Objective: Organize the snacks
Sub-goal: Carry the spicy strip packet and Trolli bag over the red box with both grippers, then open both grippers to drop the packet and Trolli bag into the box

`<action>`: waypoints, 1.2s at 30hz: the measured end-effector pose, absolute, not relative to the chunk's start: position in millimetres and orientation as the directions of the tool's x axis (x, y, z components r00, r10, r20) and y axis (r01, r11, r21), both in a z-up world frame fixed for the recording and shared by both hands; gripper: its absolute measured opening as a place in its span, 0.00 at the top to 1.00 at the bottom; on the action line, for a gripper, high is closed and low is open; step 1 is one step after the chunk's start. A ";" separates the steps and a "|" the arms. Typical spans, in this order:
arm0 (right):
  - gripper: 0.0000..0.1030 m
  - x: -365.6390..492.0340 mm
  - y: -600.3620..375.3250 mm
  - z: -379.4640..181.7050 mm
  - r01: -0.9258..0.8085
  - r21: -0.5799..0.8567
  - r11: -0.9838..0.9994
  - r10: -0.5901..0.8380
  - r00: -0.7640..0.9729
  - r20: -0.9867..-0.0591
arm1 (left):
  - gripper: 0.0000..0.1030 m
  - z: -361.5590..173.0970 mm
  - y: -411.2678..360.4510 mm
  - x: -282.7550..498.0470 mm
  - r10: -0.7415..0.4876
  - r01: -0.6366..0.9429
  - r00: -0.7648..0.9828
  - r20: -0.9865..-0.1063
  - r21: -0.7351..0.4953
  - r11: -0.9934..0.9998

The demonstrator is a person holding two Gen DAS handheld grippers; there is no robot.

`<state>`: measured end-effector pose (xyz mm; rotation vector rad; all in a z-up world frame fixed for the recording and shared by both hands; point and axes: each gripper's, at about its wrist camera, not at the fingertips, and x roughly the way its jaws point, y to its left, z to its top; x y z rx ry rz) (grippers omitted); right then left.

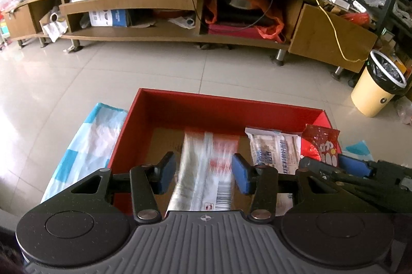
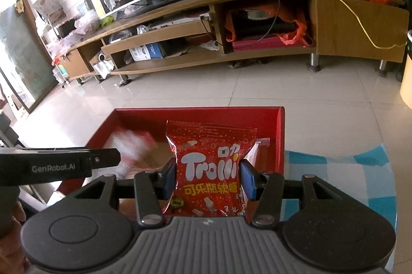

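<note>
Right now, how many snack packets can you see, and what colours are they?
Red packets: 1, the red Trolli packet, in the right gripper.
White packets: 2, the long white packet in the left gripper, and the white printed packet lying in the red box.
Total: 3 packets.

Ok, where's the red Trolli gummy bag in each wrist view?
Left wrist: red Trolli bag at right, over the red box's right wall, beside the right gripper.
Right wrist: centre, clamped between the pads.
Shared landmark: red box.
</note>
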<state>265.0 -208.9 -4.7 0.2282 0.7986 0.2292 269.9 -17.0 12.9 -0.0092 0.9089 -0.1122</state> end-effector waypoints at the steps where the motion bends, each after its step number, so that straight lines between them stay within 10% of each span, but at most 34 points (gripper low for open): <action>1: 0.52 268.5 -207.8 -6.4 -0.117 0.284 0.952 0.286 0.673 -0.682 | 0.46 10.2 -17.3 272.7 -0.099 0.092 0.604 -0.790 -0.054 0.994; 16: 0.50 294.8 -196.5 -25.5 -0.121 0.280 0.952 0.293 0.624 -0.725 | 0.27 -1.6 -21.4 273.0 -0.078 0.128 0.573 -0.816 -0.005 0.992; 36: 0.40 283.9 -206.2 -13.7 -0.099 0.282 0.954 0.276 0.648 -0.709 | 0.37 -20.1 -28.5 276.2 -0.020 0.115 0.544 -0.839 0.051 0.992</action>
